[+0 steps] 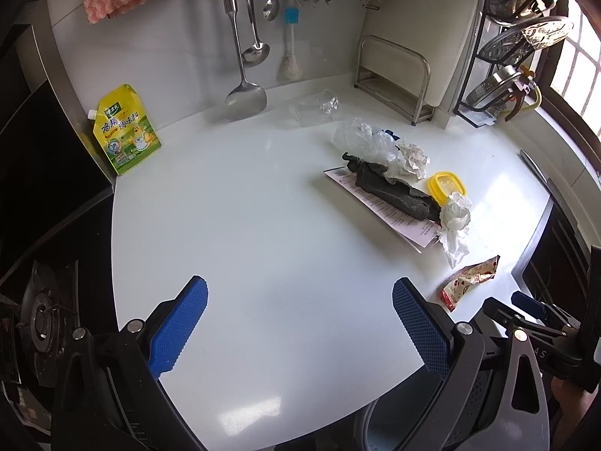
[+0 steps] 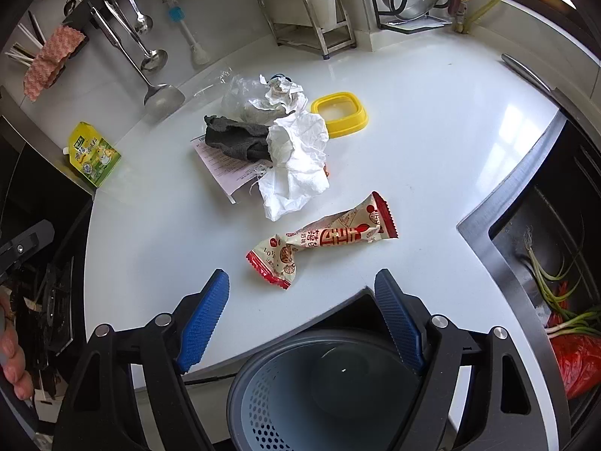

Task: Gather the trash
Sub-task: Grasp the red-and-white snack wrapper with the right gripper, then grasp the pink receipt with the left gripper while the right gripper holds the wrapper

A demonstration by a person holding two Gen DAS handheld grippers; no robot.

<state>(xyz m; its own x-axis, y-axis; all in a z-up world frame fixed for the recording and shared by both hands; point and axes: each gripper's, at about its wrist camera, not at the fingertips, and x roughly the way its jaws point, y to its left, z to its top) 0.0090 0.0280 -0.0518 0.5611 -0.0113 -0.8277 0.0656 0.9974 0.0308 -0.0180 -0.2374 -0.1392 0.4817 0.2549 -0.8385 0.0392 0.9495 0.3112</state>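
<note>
A: What's the biggest thing in front of you?

B: The white countertop (image 2: 432,150); below its front edge stands your grey waste bin (image 2: 300,394) with a perforated wall.

A: And the trash?

B: Heaped mid-counter. A printed paper sheet (image 2: 221,167) lies flat with a dark grey cloth (image 2: 236,141) across it. A crumpled white tissue (image 2: 300,158) touches the cloth's end; a clear plastic bag (image 2: 240,94) and a paper wad (image 2: 281,92) sit behind. A yellow-rimmed lid (image 2: 340,114) is just beside the tissue. Nearest you, apart from the heap, lies the red-and-cream snack wrapper (image 2: 319,242).

A: My grippers?

B: Your right gripper (image 2: 300,300) is spread wide, empty, above the bin's rim, just short of the wrapper. Your left gripper (image 1: 300,319) is equally wide, holding nothing, over bare counter.
</note>
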